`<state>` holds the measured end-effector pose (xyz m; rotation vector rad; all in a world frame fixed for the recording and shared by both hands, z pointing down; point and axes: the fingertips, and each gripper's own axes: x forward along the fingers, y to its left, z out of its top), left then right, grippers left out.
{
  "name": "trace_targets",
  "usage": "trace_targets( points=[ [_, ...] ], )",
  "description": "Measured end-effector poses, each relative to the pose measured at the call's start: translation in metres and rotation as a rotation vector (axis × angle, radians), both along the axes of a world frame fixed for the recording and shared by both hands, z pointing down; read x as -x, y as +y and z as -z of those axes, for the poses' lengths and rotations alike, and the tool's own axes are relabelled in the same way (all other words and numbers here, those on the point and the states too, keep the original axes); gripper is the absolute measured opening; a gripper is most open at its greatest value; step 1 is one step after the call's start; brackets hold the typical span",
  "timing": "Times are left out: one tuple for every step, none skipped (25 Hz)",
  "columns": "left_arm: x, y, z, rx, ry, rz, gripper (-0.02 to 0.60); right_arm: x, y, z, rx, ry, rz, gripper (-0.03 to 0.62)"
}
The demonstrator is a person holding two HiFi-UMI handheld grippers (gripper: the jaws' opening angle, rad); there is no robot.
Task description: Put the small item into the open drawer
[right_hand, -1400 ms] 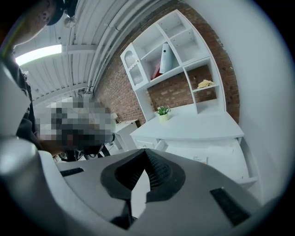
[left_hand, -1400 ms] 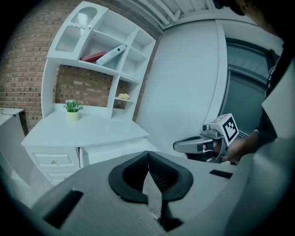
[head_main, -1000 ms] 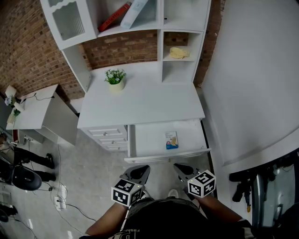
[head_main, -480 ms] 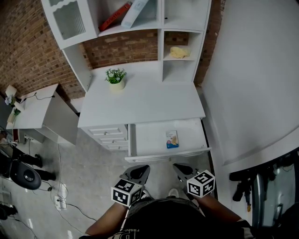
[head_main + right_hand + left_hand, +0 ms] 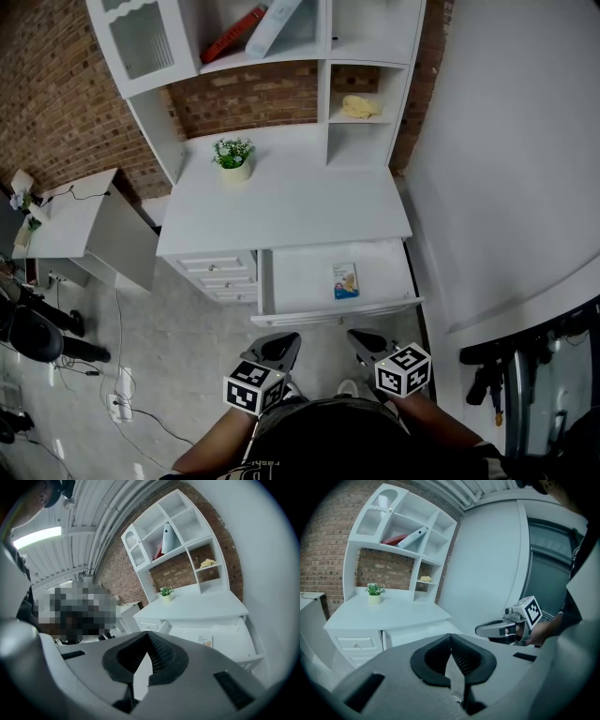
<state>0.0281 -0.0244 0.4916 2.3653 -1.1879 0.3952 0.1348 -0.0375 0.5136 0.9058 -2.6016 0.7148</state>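
Lying beyond jaws: small item

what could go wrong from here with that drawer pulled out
The open drawer juts out just ahead of the left tool and right tool, both shut and empty; a step forward might knock its front.
The small packet already lies inside; reaching in could nudge it.
A power strip with cables lies on the floor at the left, a possible trip.

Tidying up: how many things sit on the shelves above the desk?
3: red book and pale box leaning together on the upper shelf, yellow item in the right niche. The glass-door cabinet may hide more.
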Motion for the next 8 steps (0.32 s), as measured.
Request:
trace_targets(
  points=[
    [0.0001,-0.0002,0.0002,0.001,0.002,0.001,0.015,0.0005,-0.0001,0.0002,0.001,0.000,0.001,0.003],
    [0.0001,-0.0003,0.0002,0.002,0.002,0.001,0.015,0.0011,-0.0004,0.0005,0.001,0.000,0.001,0.003],
    [0.0001,-0.0004,0.0001,0.004,0.002,0.000,0.015,0.0016,-0.0005,0.0006,0.001,0.000,0.002,0.003],
    [0.0001,-0.0003,-0.0003,0.005,0.001,-0.001,0.015,0.0020,-0.0005,0.0004,0.001,0.000,0.001,0.003],
    [0.0002,0.0000,-0.0007,0.006,0.000,-0.002,0.015,0.0023,-0.0004,0.0000,0.000,-0.001,0.001,0.003],
    [0.0003,0.0002,-0.0012,0.005,0.000,-0.003,0.015,0.0026,-0.0002,-0.0006,0.000,-0.001,0.000,0.003],
    [0.0005,0.0005,-0.0016,0.005,0.000,-0.004,0.015,0.0028,0.0000,-0.0012,0.000,-0.001,-0.001,0.003],
    [0.0008,0.0008,-0.0020,0.004,-0.001,-0.004,0.015,0.0031,0.0003,-0.0018,0.000,-0.002,-0.002,0.003]
  ],
)
